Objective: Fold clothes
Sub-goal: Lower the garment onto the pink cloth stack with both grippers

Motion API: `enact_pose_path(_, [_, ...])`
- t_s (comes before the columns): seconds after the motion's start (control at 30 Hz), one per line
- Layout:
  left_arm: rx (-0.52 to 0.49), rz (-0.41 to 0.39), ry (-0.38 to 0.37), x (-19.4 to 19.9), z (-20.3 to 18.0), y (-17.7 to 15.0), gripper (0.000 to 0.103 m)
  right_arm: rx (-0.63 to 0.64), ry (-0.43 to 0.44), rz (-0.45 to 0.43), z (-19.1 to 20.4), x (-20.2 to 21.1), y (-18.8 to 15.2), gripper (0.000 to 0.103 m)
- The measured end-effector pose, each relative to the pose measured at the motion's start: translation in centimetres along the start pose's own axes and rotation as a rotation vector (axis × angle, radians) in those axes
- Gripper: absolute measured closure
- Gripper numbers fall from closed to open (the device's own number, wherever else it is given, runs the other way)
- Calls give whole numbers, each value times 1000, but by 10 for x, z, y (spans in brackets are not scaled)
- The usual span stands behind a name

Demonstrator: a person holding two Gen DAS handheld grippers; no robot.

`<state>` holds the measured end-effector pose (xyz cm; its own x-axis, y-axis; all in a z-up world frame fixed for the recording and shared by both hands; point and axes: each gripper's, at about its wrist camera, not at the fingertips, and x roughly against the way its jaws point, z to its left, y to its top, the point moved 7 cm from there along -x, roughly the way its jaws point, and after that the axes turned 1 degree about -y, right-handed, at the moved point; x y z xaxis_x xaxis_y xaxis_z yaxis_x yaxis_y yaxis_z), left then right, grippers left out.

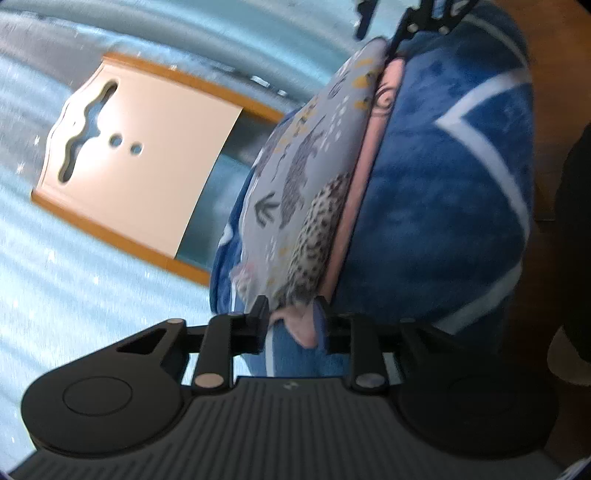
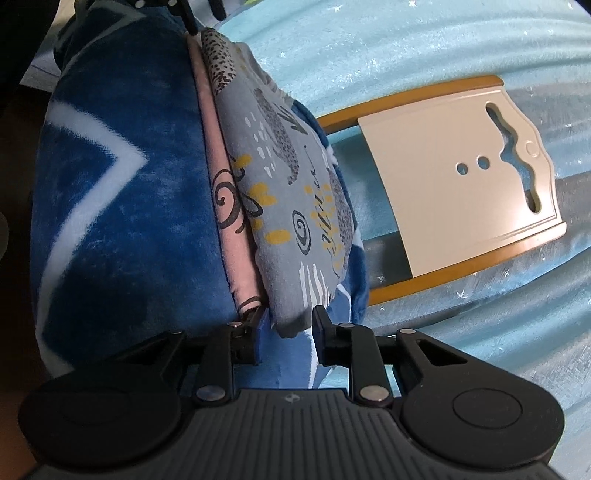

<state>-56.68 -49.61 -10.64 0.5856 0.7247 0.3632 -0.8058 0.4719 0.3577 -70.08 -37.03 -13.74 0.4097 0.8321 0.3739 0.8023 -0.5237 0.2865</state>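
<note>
A stack of folded clothes is held between both grippers: a thick blue fleece with pale lines (image 1: 443, 192) (image 2: 125, 206), a thin pink cloth (image 1: 358, 199) (image 2: 232, 229), and a grey animal-print garment (image 1: 306, 184) (image 2: 291, 199). My left gripper (image 1: 291, 314) is shut on the near edge of the grey and pink layers. My right gripper (image 2: 290, 321) is shut on the grey garment's corner at the opposite edge. Each gripper's black fingers show at the top of the other's view, left gripper (image 2: 184, 11), right gripper (image 1: 406, 22).
A white folding board with orange rails (image 1: 140, 162) (image 2: 458, 192) lies on a light blue starry bedspread (image 1: 55, 277) (image 2: 480, 332). Brown floor (image 1: 554, 55) shows beyond the blue fleece.
</note>
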Motion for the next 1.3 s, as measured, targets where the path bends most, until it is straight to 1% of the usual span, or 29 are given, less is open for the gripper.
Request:
enact_pose_path(0.07, [-23, -11, -20, -3, -4, 5, 76, 3, -4, -4, -1, 2, 3, 77])
enact_pose_path(0.17, [-45, -19, -28, -11, -3, 11, 77, 5, -2, -9, -2, 3, 6, 76])
enact_pose_path(0.2, [-41, -26, -30, -12, -1, 14, 79, 9, -2, -10, -2, 2, 8, 76])
enact_pose_path(0.23, [-42, -29, -30, -14, 1, 15, 84, 11, 0, -10, -1, 2, 8, 76])
enact_pose_path(0.33, [-64, -27, -39, -18, 4, 17, 94, 17, 8, -10, -1, 0, 11, 76])
enact_pose_path(0.4, [-83, -24, -46, -21, 5, 16, 96, 19, 14, -11, -1, -2, 12, 76])
enact_pose_path(0.47, [-96, -25, -40, -23, 9, 15, 97, 17, 33, -2, -1, -5, 12, 82])
enact_pose_path(0.53, [-67, -33, 8, -21, 23, 14, 97, 5, 53, 7, -2, -8, 12, 89])
enact_pose_path(0.57, [-55, -30, 10, -22, 25, 13, 97, -5, 55, 4, -5, -6, 13, 90])
enact_pose_path(0.6, [-43, -26, 10, -23, 26, 11, 98, -18, 38, -7, -11, -3, 15, 91])
enact_pose_path(0.63, [-31, -22, 11, -23, 27, 9, 98, -41, 24, -22, -16, 1, 18, 92])
enact_pose_path(0.67, [-43, -12, -12, -26, 19, 5, 98, -64, 9, -37, -22, 5, 21, 92])
enact_pose_path(0.7, [-56, -1, -36, -28, 11, 2, 98, -65, 17, -37, -20, 5, 23, 92])
enact_pose_path(0.77, [-63, 2, -52, -28, 0, -2, 98, -68, 33, -38, -15, 7, 27, 92])
enact_pose_path(0.8, [-52, 2, -50, -27, -1, -2, 98, -42, 50, -29, -6, 4, 26, 92])
enact_pose_path(0.87, [-31, 2, -45, -25, -1, -2, 98, -10, 52, -17, 6, 1, 21, 91])
enact_pose_path(1.03, [-8, 9, -49, -28, -1, -4, 98, -13, 49, -22, 4, -2, 23, 91])
enact_pose_path(1.13, [-2, 10, -50, -26, -2, -3, 98, -34, 44, -25, -2, 0, 23, 91])
enact_pose_path(1.3, [12, 11, -51, -22, 0, -3, 98, -4, 45, -10, 7, 0, 20, 89])
